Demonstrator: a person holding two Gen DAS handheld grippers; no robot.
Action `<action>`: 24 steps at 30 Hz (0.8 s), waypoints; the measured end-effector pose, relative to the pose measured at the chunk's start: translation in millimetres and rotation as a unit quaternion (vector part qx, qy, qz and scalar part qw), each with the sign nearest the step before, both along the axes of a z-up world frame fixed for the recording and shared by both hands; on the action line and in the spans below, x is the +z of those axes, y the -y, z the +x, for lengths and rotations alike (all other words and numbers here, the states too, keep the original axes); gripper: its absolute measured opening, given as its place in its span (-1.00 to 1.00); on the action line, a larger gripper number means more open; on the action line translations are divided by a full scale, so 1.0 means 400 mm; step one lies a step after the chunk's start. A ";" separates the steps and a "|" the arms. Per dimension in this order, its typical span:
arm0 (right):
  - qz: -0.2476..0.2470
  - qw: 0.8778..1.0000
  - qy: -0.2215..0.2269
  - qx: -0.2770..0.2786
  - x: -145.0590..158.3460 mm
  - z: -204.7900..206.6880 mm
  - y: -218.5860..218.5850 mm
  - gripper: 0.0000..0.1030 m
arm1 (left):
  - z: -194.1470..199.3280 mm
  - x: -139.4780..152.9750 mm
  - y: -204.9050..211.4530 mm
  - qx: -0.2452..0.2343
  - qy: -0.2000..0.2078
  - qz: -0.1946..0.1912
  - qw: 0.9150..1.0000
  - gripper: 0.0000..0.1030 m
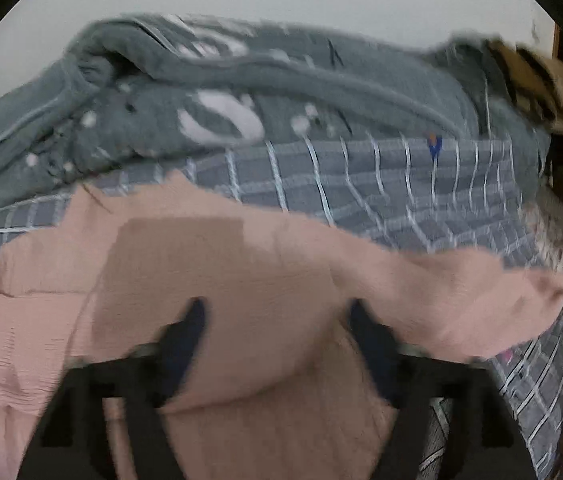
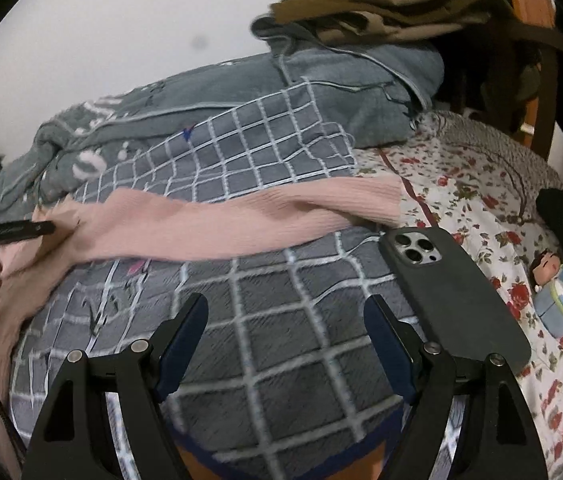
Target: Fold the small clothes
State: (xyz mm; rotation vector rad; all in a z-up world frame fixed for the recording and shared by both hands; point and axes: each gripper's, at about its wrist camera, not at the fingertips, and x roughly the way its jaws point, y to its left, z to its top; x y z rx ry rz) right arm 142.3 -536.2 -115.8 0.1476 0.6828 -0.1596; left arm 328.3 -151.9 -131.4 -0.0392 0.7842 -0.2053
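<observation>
A pink ribbed small garment [image 1: 209, 272] lies on a grey checked blanket [image 1: 361, 184]. In the left wrist view it fills the foreground, and my left gripper [image 1: 277, 312] hovers over it with jaws wide apart, holding nothing; the view is blurred. In the right wrist view the garment's long sleeve [image 2: 241, 212] stretches across the blanket [image 2: 281, 320] toward the right. My right gripper [image 2: 285, 312] is open and empty above the bare blanket, below the sleeve. The left gripper [image 2: 13, 232] shows at the far left edge, over the garment's body.
A black phone [image 2: 453, 292] lies face down right of my right gripper. A small doll figure [image 2: 557, 292] sits on the floral sheet [image 2: 473, 184]. A rumpled grey quilt [image 1: 241, 80] and brown clothes [image 2: 393, 0] are piled behind. A wall stands at the back.
</observation>
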 end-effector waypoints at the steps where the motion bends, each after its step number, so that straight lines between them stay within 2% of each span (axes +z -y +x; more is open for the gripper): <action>1: 0.013 1.000 0.003 -0.003 0.000 0.010 0.016 0.53 | -0.004 0.010 -0.011 0.005 0.012 -0.003 1.000 0.55; 3: 0.034 0.999 0.006 -0.007 -0.001 0.034 0.040 0.36 | -0.012 0.032 -0.034 0.018 0.028 0.005 0.999 0.56; 5: 0.046 0.999 -0.006 -0.018 -0.010 0.069 0.061 -0.06 | -0.018 0.039 -0.056 0.028 0.038 0.014 0.999 0.56; 7: 0.059 0.998 -0.026 -0.027 -0.025 0.112 0.082 -0.31 | -0.020 0.042 -0.080 0.038 0.043 0.019 0.998 0.56; 10: 0.092 0.994 -0.049 -0.038 -0.045 0.168 0.106 -0.34 | -0.015 0.043 -0.108 0.047 0.046 0.013 0.998 0.56; 13: 0.118 0.991 -0.048 -0.050 -0.047 0.203 0.125 -0.34 | -0.009 0.041 -0.136 0.053 0.046 -0.003 0.998 0.56; 19: 0.124 0.986 -0.068 -0.083 -0.060 0.278 0.131 -0.27 | -0.009 0.038 -0.146 0.054 0.045 -0.017 0.997 0.56; 20: 0.117 0.988 -0.066 -0.081 -0.055 0.286 0.126 -0.34 | -0.010 0.039 -0.147 0.055 0.045 -0.016 0.997 0.56; 21: 0.115 0.989 -0.059 -0.069 -0.048 0.291 0.120 -0.55 | -0.012 0.041 -0.150 0.055 0.046 -0.016 0.997 0.56; 22: 0.119 0.990 -0.055 -0.052 -0.041 0.294 0.118 -0.96 | -0.016 0.044 -0.154 0.055 0.047 -0.018 0.997 0.56; 24: 0.100 0.993 -0.029 -0.048 0.015 0.270 0.111 -1.00 | -0.029 0.054 -0.166 0.055 0.048 -0.021 0.997 0.56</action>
